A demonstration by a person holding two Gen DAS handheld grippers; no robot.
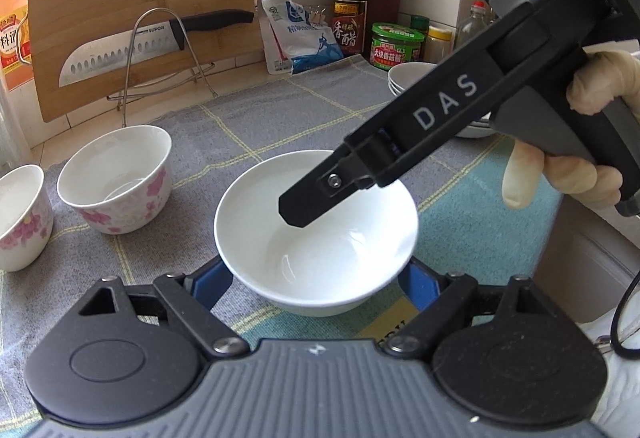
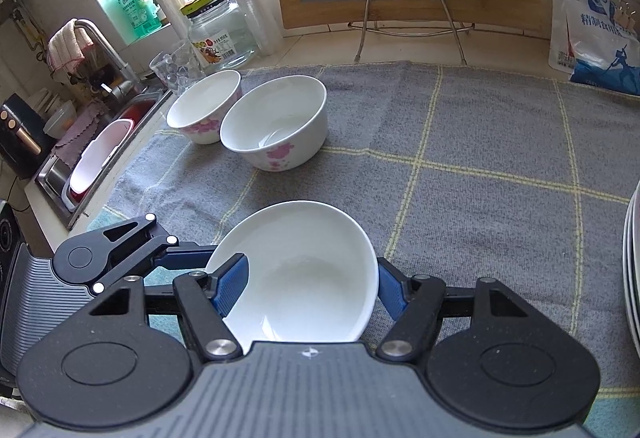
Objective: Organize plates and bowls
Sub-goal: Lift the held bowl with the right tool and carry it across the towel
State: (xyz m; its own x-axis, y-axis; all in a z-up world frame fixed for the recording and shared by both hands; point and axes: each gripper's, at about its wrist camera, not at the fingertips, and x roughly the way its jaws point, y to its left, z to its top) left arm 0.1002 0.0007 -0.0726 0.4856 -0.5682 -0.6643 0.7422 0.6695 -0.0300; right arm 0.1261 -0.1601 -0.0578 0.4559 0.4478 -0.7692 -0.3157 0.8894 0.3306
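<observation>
A plain white bowl (image 1: 316, 234) sits on the grey checked cloth (image 1: 280, 110). My left gripper (image 1: 316, 290) is open, its blue pads on either side of the bowl's base. My right gripper (image 2: 308, 286) is also open around the same bowl (image 2: 304, 274): one blue pad (image 2: 230, 286) lies inside the rim, the other outside. Its black finger (image 1: 308, 202) reaches into the bowl in the left wrist view. Two white bowls with pink flowers (image 1: 118, 178) (image 1: 22, 216) stand to the left. A stack of white plates and bowls (image 1: 408, 78) is at the right.
A bamboo cutting board with a knife on a wire rack (image 1: 136, 34) leans at the back. Sauce bottles, jars and a salt bag (image 1: 304, 34) line the back wall. A sink with a tap (image 2: 100, 142) lies left of the cloth, with a glass jar (image 2: 222, 34) beside it.
</observation>
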